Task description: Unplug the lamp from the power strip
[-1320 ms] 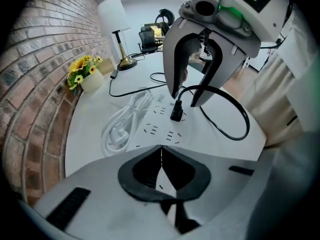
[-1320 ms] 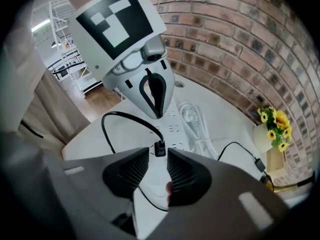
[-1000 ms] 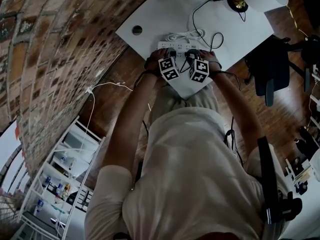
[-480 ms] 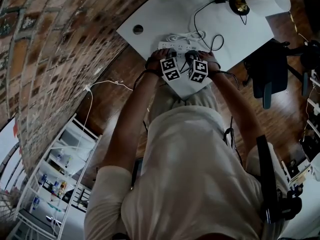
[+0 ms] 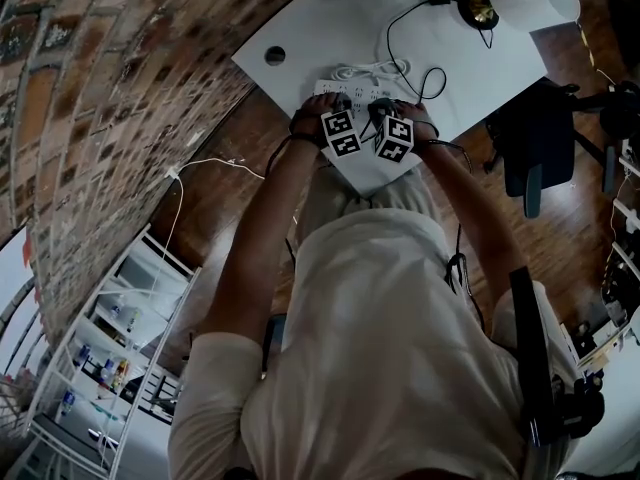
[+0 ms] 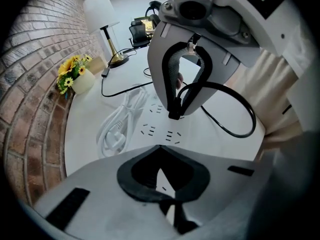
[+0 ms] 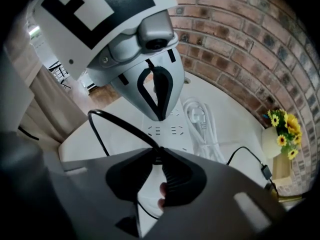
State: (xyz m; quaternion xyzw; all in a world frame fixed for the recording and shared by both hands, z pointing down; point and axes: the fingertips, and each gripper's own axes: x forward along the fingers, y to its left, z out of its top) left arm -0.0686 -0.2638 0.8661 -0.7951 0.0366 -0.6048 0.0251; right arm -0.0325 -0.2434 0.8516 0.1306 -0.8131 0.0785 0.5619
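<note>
Strip (image 6: 167, 134) can hop off the bench (image 6: 85, 134) if the left gripper (image 6: 160, 148), jaws shut with tips resting on it, slips when the right gripper (image 7: 158, 153), jaws just squeezed onto the plug (image 6: 174, 115), pulls.

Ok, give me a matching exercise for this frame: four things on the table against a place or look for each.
1 lamp
2 flowers
3 white cord
4 plug

a coiled beside the power strip
b between the right gripper's jaws
c white shade on a gold stem
d yellow, in a white pot

Pairs: 1-c; 2-d; 3-a; 4-b. Those jaws have just been closing on the plug.
</note>
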